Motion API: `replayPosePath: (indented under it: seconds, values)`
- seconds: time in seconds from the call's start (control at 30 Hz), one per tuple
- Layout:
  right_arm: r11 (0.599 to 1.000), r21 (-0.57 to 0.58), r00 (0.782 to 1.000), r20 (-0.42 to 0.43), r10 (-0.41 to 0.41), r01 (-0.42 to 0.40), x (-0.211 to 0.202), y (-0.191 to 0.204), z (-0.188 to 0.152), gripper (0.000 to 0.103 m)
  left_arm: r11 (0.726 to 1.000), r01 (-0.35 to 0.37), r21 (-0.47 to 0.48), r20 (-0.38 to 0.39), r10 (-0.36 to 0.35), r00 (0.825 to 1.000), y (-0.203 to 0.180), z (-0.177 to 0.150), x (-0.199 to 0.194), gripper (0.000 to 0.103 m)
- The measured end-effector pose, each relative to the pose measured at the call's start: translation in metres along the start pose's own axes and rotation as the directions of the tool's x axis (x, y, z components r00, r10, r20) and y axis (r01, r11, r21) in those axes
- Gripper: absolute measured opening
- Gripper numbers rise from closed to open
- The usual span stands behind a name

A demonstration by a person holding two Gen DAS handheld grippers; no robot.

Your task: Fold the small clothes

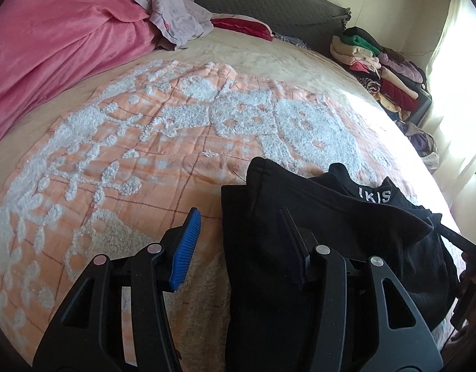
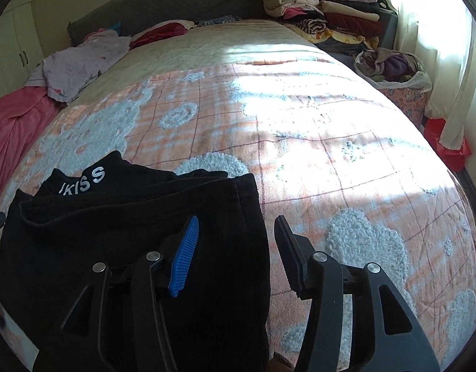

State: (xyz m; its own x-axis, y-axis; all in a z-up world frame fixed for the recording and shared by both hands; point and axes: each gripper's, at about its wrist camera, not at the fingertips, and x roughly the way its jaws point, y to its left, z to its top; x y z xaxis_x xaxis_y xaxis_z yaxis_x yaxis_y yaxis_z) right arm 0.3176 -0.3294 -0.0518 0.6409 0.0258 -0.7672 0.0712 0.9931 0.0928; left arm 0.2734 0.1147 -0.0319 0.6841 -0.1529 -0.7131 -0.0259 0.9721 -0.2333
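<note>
Both tools hang partly spread over the black garment [image 1: 299,217] on the bed [image 1: 145,155]: left tool [image 1: 238,235] straddles its left edge, right tool [image 2: 238,248] its right edge, pads not pressing.

Window glare at right, probably overexposed; fisheye-warped edges.

garment [image 1: 299,217] on bedspread [image 1: 145,155], clothes stack [image 1: 377,62] behind

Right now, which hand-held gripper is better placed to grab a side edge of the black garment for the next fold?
Either; each straddles its own side. The left hand-held gripper brackets the black garment's left edge, the right hand-held gripper its right edge, both open, nothing pinched. The fold probably needs both.
</note>
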Motion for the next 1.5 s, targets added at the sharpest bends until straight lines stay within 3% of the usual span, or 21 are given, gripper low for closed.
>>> replayPosePath:
  seconds: [0.1,0.13,0.2,0.27,0.33,0.4,0.67,0.8,1.07,1.23,1.33,1.4,1.5]
  values:
    - [1.000,-0.006,1.000,0.004,0.020,-0.020,0.006,0.001,0.002,0.049,0.999,-0.025,0.025,-0.011,0.025,1.000,-0.004,0.000,0.005,0.038]
    - [0.999,-0.008,0.999,0.004,0.035,-0.035,0.008,0.002,0.003,0.042,0.999,-0.025,0.028,-0.014,0.026,1.000,-0.004,0.000,0.006,0.035]
    - [0.997,-0.003,0.997,-0.001,0.071,-0.071,0.011,0.002,0.002,0.030,0.999,-0.016,0.042,-0.024,0.017,1.000,-0.007,-0.001,0.009,0.015]
    - [0.996,0.003,0.996,0.003,0.092,-0.092,0.010,0.003,0.001,0.017,0.996,-0.022,0.082,-0.028,0.024,0.999,-0.013,-0.003,0.010,0.002]
    - [0.996,0.003,0.995,0.022,0.094,-0.094,0.003,0.004,0.001,0.010,0.992,-0.044,0.118,-0.017,0.046,0.999,-0.019,-0.005,0.009,0.002]
    - [0.997,0.005,0.996,0.041,0.081,-0.082,-0.005,0.003,0.001,0.009,0.990,-0.054,0.128,0.001,0.054,0.999,-0.020,-0.004,0.004,0.001]
    - [0.995,0.005,0.983,0.157,0.099,-0.101,-0.047,-0.003,0.016,0.009,0.997,0.002,0.082,0.130,-0.013,0.991,-0.013,0.012,-0.048,0.001]
    - [0.994,0.024,0.981,0.166,0.102,-0.108,-0.043,-0.003,0.029,0.009,0.998,-0.002,0.058,0.166,-0.008,0.986,-0.006,0.017,-0.055,0.001]
    - [0.997,0.073,0.999,0.050,0.006,-0.009,0.017,0.000,0.021,0.010,0.994,-0.085,0.069,0.029,0.084,0.996,0.002,0.002,0.003,0.002]
    - [0.995,0.095,0.998,0.050,-0.038,0.033,0.018,-0.001,0.013,0.025,0.993,-0.090,0.074,0.005,0.089,0.996,0.002,-0.001,0.005,0.004]
    - [0.995,0.095,0.997,0.068,-0.039,0.032,0.005,-0.005,0.010,0.032,0.995,-0.077,0.070,0.010,0.076,0.997,0.002,0.001,-0.004,0.015]
    - [0.995,0.099,0.996,0.085,-0.028,0.019,-0.009,-0.008,0.005,0.036,0.996,-0.065,0.058,0.019,0.064,0.998,0.002,0.003,-0.012,0.029]
    - [0.994,0.103,0.993,0.119,0.012,-0.024,-0.034,-0.012,-0.007,0.040,0.999,-0.029,0.035,0.026,0.029,0.999,0.001,0.004,-0.024,0.037]
